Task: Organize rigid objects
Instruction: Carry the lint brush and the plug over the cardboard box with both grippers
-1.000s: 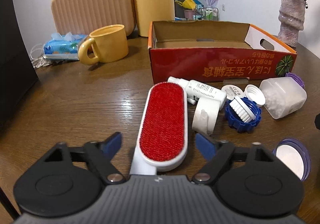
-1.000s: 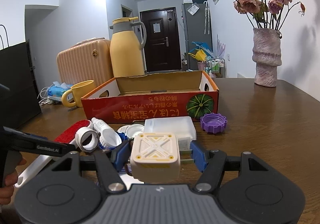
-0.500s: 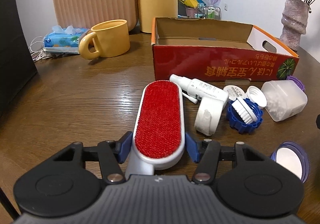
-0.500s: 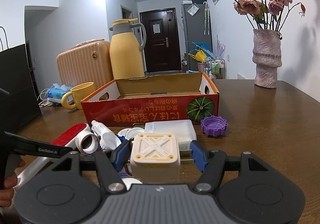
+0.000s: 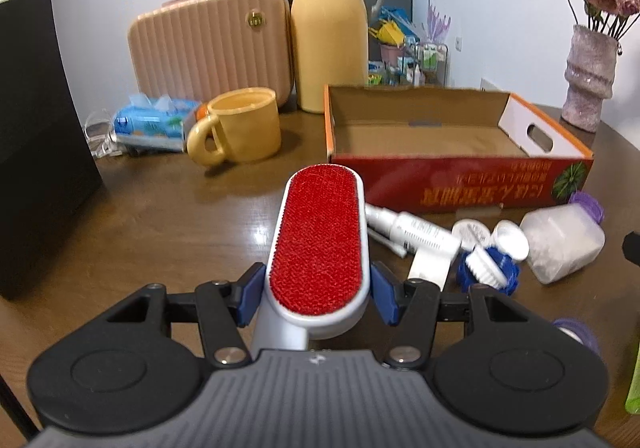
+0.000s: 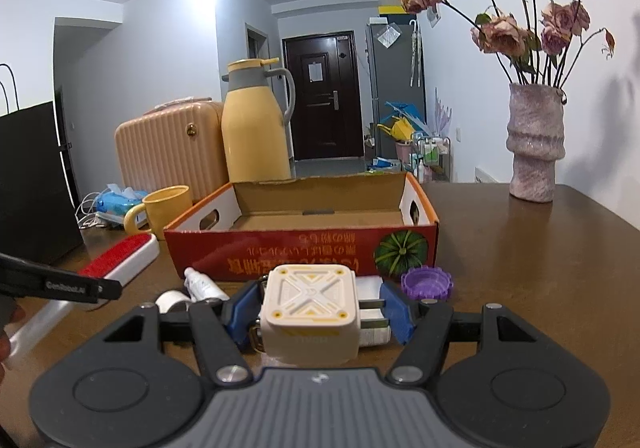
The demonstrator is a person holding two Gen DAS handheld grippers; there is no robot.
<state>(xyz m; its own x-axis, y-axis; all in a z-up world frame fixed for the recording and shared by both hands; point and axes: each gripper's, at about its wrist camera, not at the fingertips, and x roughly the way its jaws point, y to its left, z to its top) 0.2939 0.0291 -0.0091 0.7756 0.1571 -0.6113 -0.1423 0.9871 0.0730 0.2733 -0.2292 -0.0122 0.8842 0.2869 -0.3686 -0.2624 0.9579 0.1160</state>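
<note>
surface: brown wooden table (image 5: 140,215) | room: white walls, dark door (image 6: 318,95)

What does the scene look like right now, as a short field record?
left gripper: shut on red-faced white plastic lint brush
right gripper: shut on cream square plastic block
red cardboard box: open, looks empty
loose on brown wooden table: white spray bottle, purple ridged cap, translucent plastic jar
</note>
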